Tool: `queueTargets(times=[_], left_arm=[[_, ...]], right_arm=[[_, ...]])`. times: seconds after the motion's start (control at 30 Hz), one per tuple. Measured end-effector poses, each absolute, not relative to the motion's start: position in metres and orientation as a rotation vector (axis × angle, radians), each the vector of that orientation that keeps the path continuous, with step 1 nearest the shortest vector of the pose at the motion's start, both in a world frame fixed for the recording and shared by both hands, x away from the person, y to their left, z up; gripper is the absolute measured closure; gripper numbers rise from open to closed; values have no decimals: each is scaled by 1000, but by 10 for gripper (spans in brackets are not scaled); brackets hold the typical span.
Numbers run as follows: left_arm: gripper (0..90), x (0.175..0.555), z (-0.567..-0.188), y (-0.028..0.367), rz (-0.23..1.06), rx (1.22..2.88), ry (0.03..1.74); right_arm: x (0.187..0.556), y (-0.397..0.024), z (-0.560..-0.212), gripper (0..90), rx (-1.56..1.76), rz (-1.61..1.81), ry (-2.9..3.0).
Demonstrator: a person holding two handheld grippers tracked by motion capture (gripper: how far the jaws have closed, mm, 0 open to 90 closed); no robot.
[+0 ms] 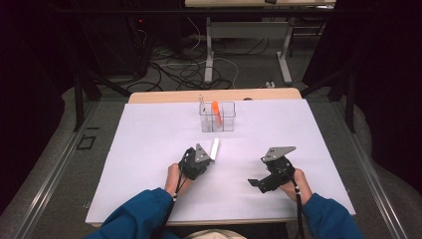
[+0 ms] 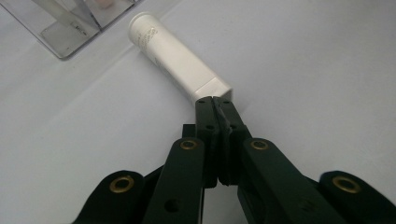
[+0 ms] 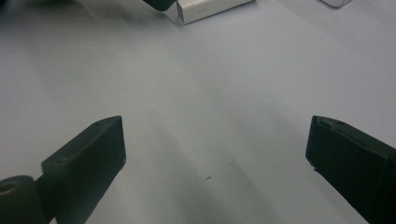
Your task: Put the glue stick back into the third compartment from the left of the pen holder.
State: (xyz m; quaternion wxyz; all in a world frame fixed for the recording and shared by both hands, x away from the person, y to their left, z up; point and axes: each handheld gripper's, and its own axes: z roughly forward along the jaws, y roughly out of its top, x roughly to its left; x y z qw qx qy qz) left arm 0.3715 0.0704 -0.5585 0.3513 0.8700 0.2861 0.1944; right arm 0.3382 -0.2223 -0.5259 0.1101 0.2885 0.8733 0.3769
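White tube (image 2: 175, 58) lies flat on the white table cover (image 1: 149, 164), approx centre of table, just near of a clear divided container (image 1: 217, 117); capped round end points far toward the container, flat crimped end points near. L gripper (image 2: 215, 100) sits at that crimped end, jaws pressed together w/ no gap visible, tips touching the tube's flat edge; cannot tell if a sliver of the crimp is pinched between them or if they only butt against it. In high view L gripper (image 1: 211, 158) is just left of and near the tube (image 1: 215, 148), L hand (image 1: 173, 178) behind it. Container holds an orange item (image 1: 215, 110), upright, tilted slightly, in a middle compartment. R gripper (image 1: 254, 182) is well apart to the right, low over bare cover, jaws spread wide, nothing between them. R hand (image 1: 293, 185) holds it from the near side.
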Motion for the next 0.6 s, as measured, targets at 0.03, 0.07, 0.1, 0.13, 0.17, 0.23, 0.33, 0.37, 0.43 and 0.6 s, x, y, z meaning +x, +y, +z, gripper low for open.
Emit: queueTargets(times=[0.03, 0.07, 0.1, 0.13, 0.17, 0.23, 0.33, 0.37, 0.43, 0.6], left_arm=[[895, 372, -558, 70, 502, 2251, 740], [895, 371, -557, 70, 496, 2250, 737], [895, 370, -557, 70, 506, 2244, 739], [894, 369, -556, 70, 499, 2238, 748], [874, 368, -554, 70, 506, 2232, 748], [790, 367, -550, 70, 515, 2224, 769], [689, 367, -543, 70, 524, 2174, 828], [645, 369, -541, 70, 526, 2166, 859], [568, 373, -537, 71, 527, 2143, 910], [509, 384, -531, 65, 508, 2109, 991]], right_arm=[[338, -222, -526, 41, 846, 1112, 2563], [338, -222, -526, 41, 847, 1108, 2566], [338, -222, -526, 41, 847, 1107, 2567], [338, -222, -526, 41, 847, 1107, 2566], [338, -223, -526, 41, 850, 1105, 2564], [338, -223, -526, 41, 845, 1121, 2552], [338, -222, -526, 41, 850, 1120, 2549], [338, -223, -525, 41, 848, 1110, 2563], [338, -222, -525, 41, 849, 1108, 2564], [338, -221, -526, 41, 851, 1113, 2556]])
